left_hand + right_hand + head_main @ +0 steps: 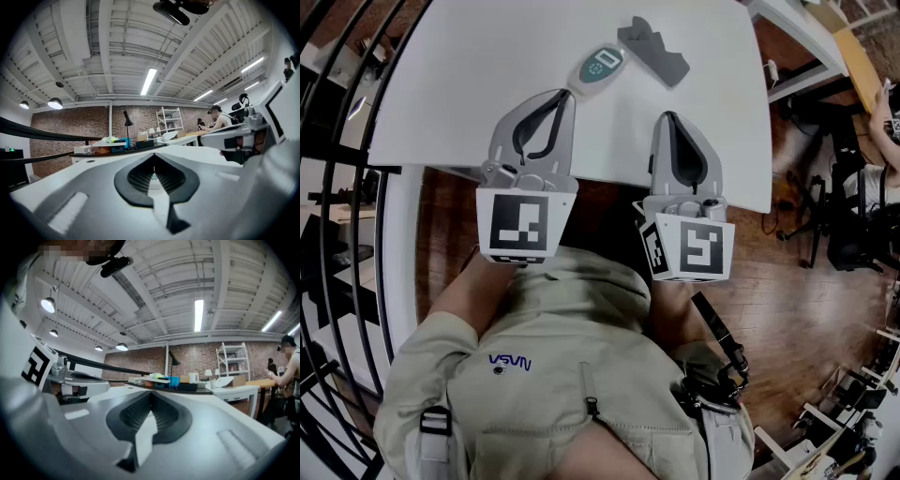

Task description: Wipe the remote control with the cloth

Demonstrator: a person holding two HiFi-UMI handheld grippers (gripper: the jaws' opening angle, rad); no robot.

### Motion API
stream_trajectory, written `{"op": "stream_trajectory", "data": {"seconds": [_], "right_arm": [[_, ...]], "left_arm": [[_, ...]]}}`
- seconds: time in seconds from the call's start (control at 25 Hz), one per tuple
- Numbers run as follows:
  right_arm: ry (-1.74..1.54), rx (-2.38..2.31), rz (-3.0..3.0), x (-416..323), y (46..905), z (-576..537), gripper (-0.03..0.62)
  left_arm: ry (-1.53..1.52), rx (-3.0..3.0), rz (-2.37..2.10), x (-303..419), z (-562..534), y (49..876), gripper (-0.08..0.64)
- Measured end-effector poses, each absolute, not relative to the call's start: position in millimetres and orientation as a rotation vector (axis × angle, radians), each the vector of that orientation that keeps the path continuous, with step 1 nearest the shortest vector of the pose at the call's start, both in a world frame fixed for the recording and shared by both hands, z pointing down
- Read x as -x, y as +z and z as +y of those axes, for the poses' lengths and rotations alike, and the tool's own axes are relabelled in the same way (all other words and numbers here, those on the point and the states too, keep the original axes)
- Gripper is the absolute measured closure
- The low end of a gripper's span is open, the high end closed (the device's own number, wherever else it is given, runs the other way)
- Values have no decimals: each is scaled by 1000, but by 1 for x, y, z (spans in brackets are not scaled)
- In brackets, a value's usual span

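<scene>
I found the left gripper (565, 94) and right gripper (667, 118) level over the near edge of the table (469, 84), jaws fully together, holding nothing. The remote control (600, 70) lay at the left gripper's 1 o'clock, with the cloth (653, 50) at the remote's 1 o'clock. I judged the right gripper should open and pinch the cloth's near fold first. Count: one remote control, one cloth, two grippers.

light: bright ceiling strips (198, 315) | edges — fisheye-bent, dark corners | foreground blurred
</scene>
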State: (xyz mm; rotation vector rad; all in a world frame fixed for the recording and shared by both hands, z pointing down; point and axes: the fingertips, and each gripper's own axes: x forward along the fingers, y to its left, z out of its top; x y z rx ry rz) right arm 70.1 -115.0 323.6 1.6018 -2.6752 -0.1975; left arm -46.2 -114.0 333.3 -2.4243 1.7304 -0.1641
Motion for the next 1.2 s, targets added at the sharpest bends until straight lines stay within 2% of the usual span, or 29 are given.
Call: {"op": "stream_trajectory", "data": {"seconds": [0.12, 0.16, 0.2, 0.4, 0.64, 0.92, 1.2], "right_arm": [[-235, -1579, -2656, -71, 318, -124, 588], [-247, -1571, -2648, -71, 316, -127, 588], [-256, -1562, -2639, -72, 314, -131, 567], [-284, -1510, -2604, -76, 303, -164, 516], [-250, -1380, -2562, -73, 312, -215, 470], [-141, -1204, -2537, -75, 349, -247, 445], [-131, -945, -2526, -108, 371, -222, 437]], "left_arm": [[-193, 2472, 1762, 53, -126, 335, 550], [-216, 2499, 1755, 53, -130, 337, 451], [-246, 2526, 1740, 51, -135, 340, 402], [-425, 2585, 1596, 30, -163, 357, 299], [-649, 2715, 1511, 16, -191, 391, 224], [-812, 2858, 1470, 17, -203, 409, 210], [-843, 2919, 1412, 13, -199, 409, 210]]}}
